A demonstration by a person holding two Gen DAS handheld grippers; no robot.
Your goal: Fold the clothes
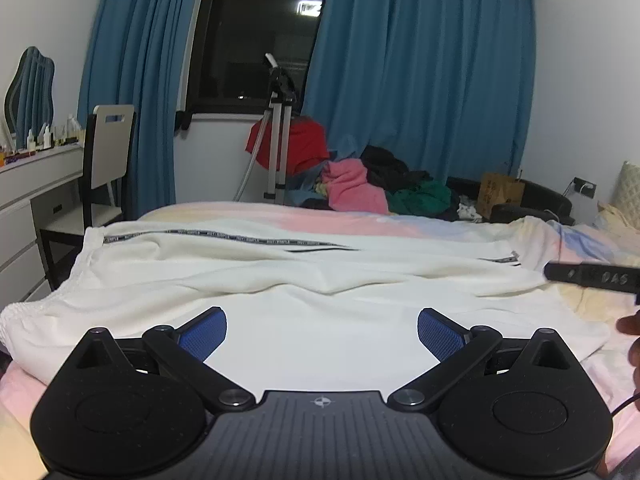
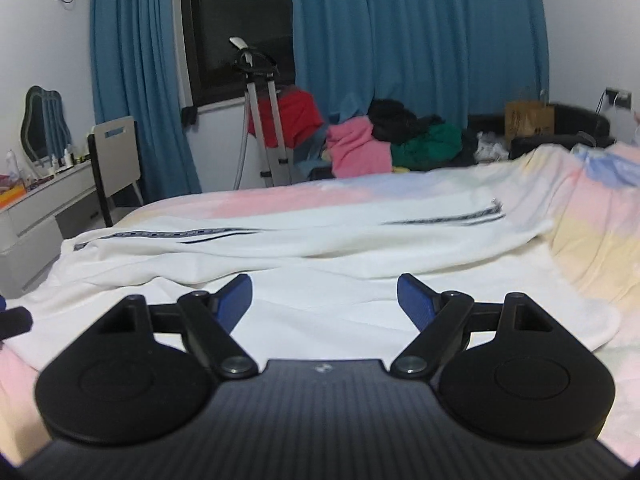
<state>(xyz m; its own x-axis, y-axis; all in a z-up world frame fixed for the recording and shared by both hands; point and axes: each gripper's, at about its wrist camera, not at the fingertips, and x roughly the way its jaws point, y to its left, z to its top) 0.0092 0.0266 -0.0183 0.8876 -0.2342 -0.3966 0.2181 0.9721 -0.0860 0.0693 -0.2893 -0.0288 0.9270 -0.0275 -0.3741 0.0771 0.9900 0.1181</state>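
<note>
Blue curtains (image 1: 420, 80) hang beside a dark window (image 1: 256, 32) at the far side of a bedroom, with a tripod (image 1: 278, 128) standing below it. Beyond the bed (image 1: 280, 216), which has a pastel cover, lies a heap of clothes (image 1: 372, 184) in red, pink, black and green, and a brown paper bag (image 1: 500, 194) stands to its right; what is in the bag cannot be seen. At the left a chair (image 1: 106, 152) is pushed up to a white surface (image 1: 40, 168) carrying small bottles and a mirror.

White trousers (image 1: 304, 280) with a dark side stripe lie spread across the bed, running left to right. The left tongs (image 1: 322, 334) hang just above the near cloth, spread wide with nothing between them. The right tongs (image 2: 325, 302) hover over the same garment, also parted and empty.
</note>
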